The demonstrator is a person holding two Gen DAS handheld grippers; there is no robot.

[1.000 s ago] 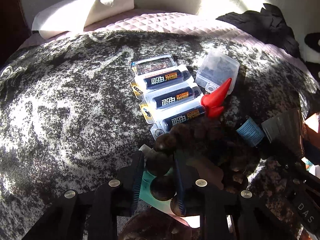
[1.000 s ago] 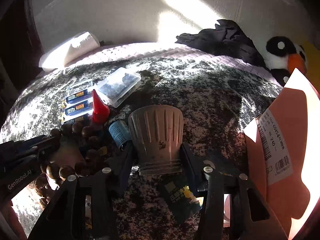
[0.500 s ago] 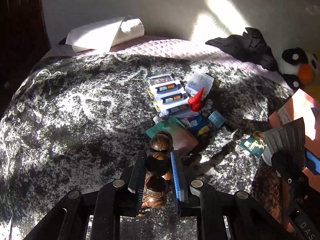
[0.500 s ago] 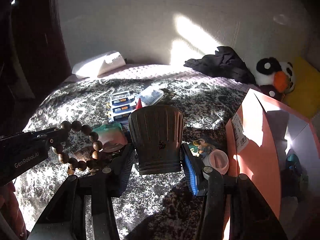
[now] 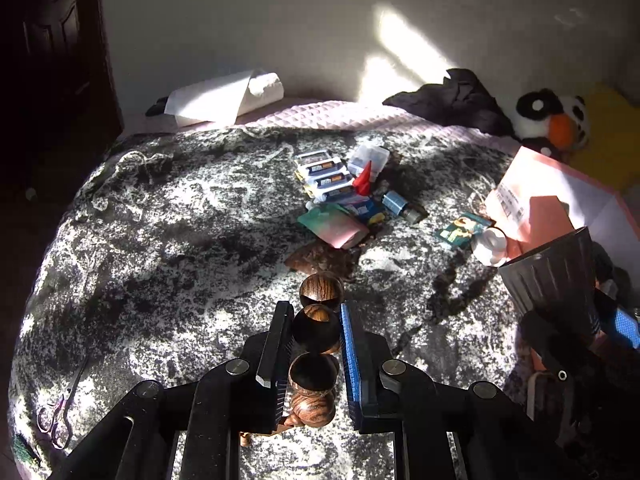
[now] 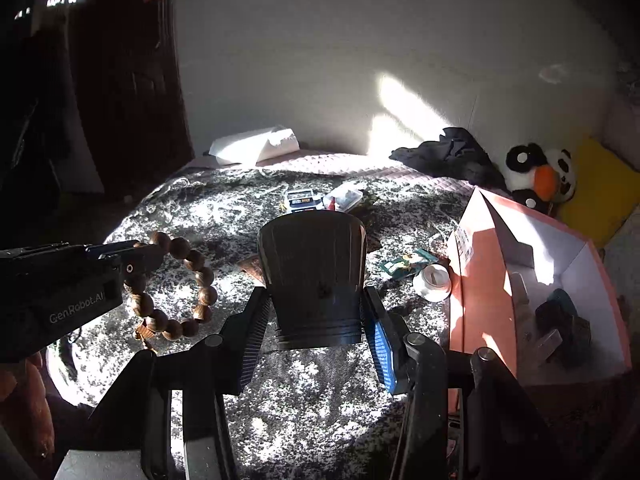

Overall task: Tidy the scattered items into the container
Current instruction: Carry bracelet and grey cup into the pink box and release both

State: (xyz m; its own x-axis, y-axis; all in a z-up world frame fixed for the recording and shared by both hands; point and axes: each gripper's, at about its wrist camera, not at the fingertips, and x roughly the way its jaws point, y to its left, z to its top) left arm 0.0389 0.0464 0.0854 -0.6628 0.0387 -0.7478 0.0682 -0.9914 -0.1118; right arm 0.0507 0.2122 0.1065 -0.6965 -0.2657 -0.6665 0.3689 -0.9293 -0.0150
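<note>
My left gripper (image 5: 314, 330) is shut on a string of brown wooden beads (image 5: 316, 328), lifted above the mottled grey bedspread (image 5: 160, 248); in the right wrist view the bead bracelet (image 6: 180, 284) hangs as a loop from that gripper (image 6: 144, 256). My right gripper (image 6: 316, 312) is shut on a dark ribbed cup (image 6: 316, 272), also seen at the right edge as the ribbed cup (image 5: 552, 272). The pink cardboard box (image 6: 480, 280) stands open at the right with several items inside. Scattered items lie in a pile: battery packs (image 5: 324, 178), a red cone (image 5: 363, 179), a clear case (image 5: 368, 158).
A pink-green pouch (image 5: 334, 226), blue bottle (image 5: 396, 204), green card (image 5: 460, 230) and white lid (image 5: 490, 246) lie on the bed. Small scissors (image 5: 56, 412) rest at the front left. A paper roll (image 5: 228, 98), dark cloth (image 5: 452, 98) and plush penguin (image 5: 552, 120) line the back.
Both grippers have risen and pulled back from the pile, the left carrying the beads, the right carrying the cup. The pink box has come into view at the right.
</note>
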